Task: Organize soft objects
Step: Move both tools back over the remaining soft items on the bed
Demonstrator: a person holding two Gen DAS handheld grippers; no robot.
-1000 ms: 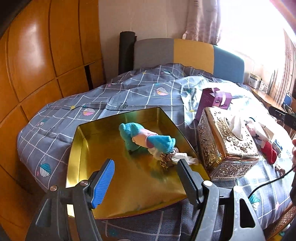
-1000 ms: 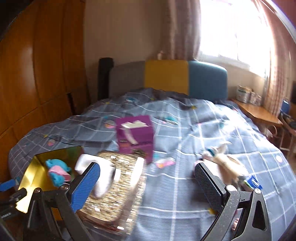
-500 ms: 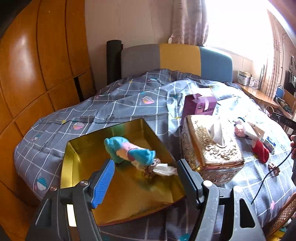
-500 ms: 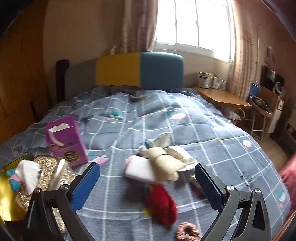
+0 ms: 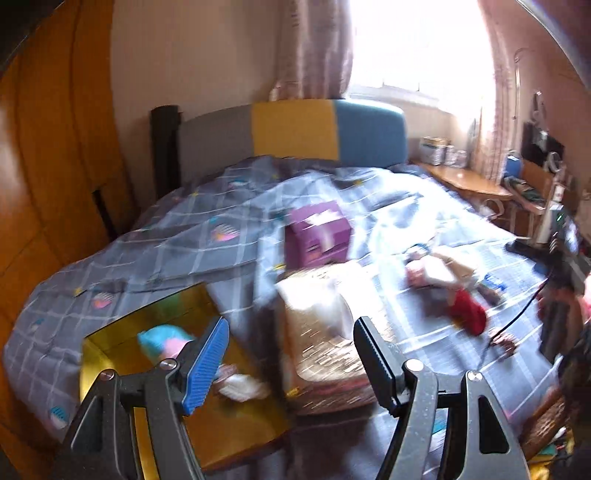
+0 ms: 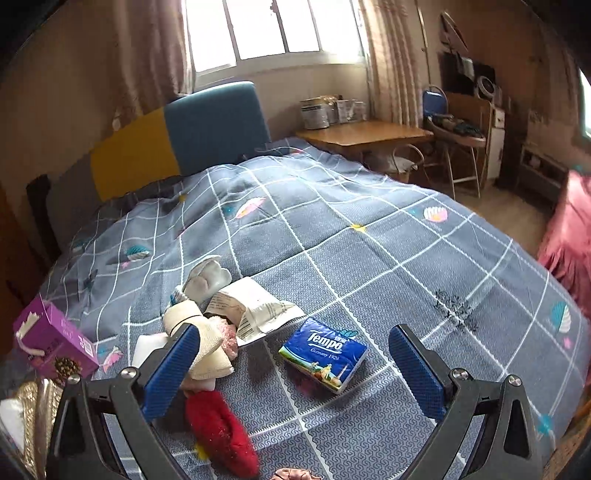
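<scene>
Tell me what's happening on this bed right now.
A person is sorting soft items with two handheld grippers. The left gripper hangs open and empty over the gold tray, which already holds a blue-and-pink sock. The right gripper, jaws open and empty, faces the loose pile: a red sock and a Tempo tissue pack.

a bed point(image 6: 332, 221) with a grey checked quilt fills the room, its headboard point(image 6: 177, 144) in grey, yellow and blue panels. bright daylight comes through a window point(image 6: 273, 33) hung with pinkish curtains point(image 6: 391, 62). orange wooden cupboard doors point(image 5: 44, 177) stand on the left. a wooden desk point(image 6: 365, 133) sits beside the bed, a chair point(image 6: 454, 136) next to it.
</scene>
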